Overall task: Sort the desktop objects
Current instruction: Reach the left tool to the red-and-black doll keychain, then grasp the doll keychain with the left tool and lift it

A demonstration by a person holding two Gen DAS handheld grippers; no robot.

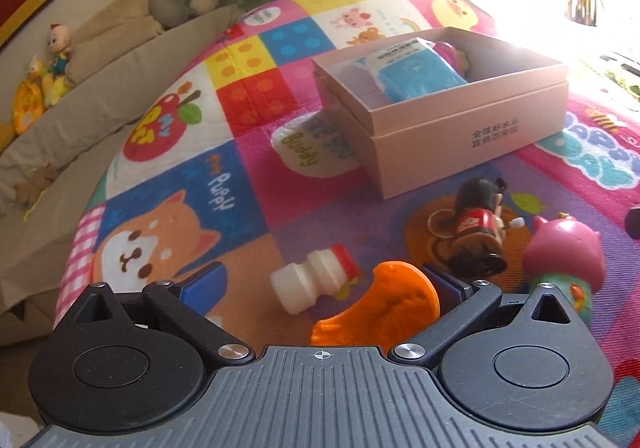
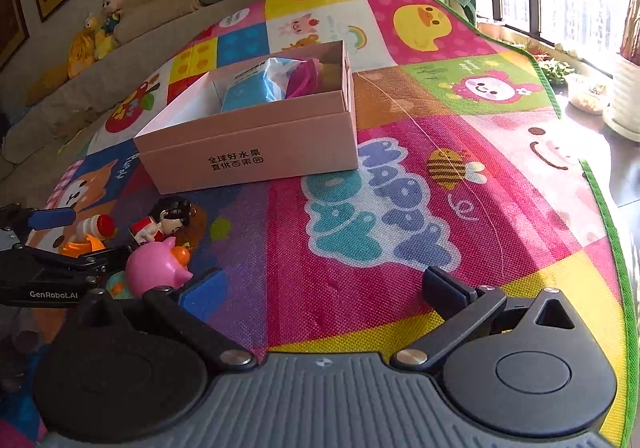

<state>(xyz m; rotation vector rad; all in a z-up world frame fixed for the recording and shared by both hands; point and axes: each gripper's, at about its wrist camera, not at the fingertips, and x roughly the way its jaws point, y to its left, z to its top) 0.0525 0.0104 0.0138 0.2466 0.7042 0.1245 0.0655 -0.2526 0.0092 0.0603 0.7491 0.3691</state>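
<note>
My left gripper (image 1: 324,282) is open low over the play mat, with a white bottle with a red cap (image 1: 316,280) and an orange plastic piece (image 1: 380,308) lying between its fingers. A dark-haired doll in red (image 1: 480,232) and a pink animal toy (image 1: 560,268) lie just to the right. The pink cardboard box (image 1: 460,135) stands beyond, holding a blue packet (image 1: 416,75) and a magenta item. My right gripper (image 2: 326,288) is open over bare mat, the pink animal toy (image 2: 156,268) by its left finger. The left gripper (image 2: 80,238) shows at the left edge there.
The colourful play mat (image 2: 400,207) covers the surface, its green edge (image 2: 612,248) running down the right. A beige sofa (image 1: 80,107) with plush toys lies to the left. Plant pots (image 2: 624,95) stand by the window on the right.
</note>
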